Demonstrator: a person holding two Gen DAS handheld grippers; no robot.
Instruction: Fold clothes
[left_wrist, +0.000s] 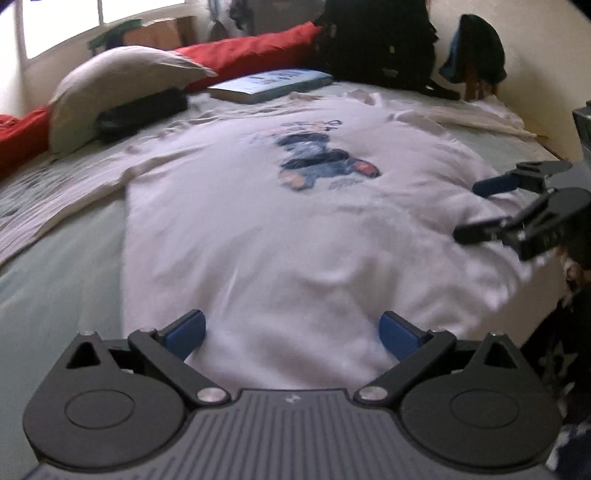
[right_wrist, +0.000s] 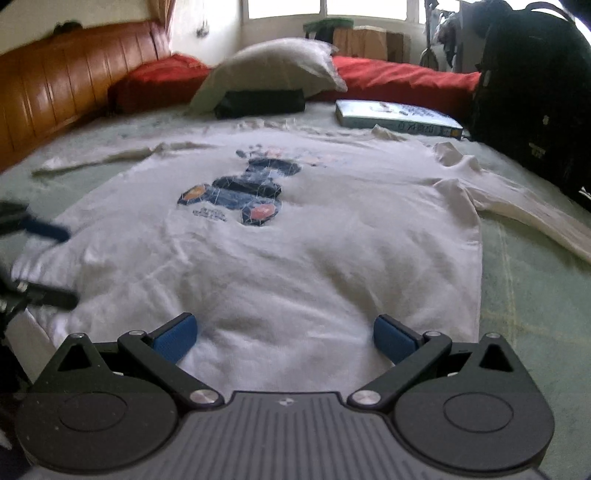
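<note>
White sweatshirt (left_wrist: 280, 229) flat on bed (left_wrist: 55, 280) — both claws spread wide.

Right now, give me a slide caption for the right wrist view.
Open right claw over the hem of a white sweatshirt spread flat on a bed.

A bed (right_wrist: 524, 314) with a pale green sheet fills the room. A brown padded headboard (right_wrist: 62, 88) runs along one side, cream walls (left_wrist: 535, 44) close the corner, and daylight comes through a window (right_wrist: 325, 7) beyond red cushions (right_wrist: 402, 79).
</note>
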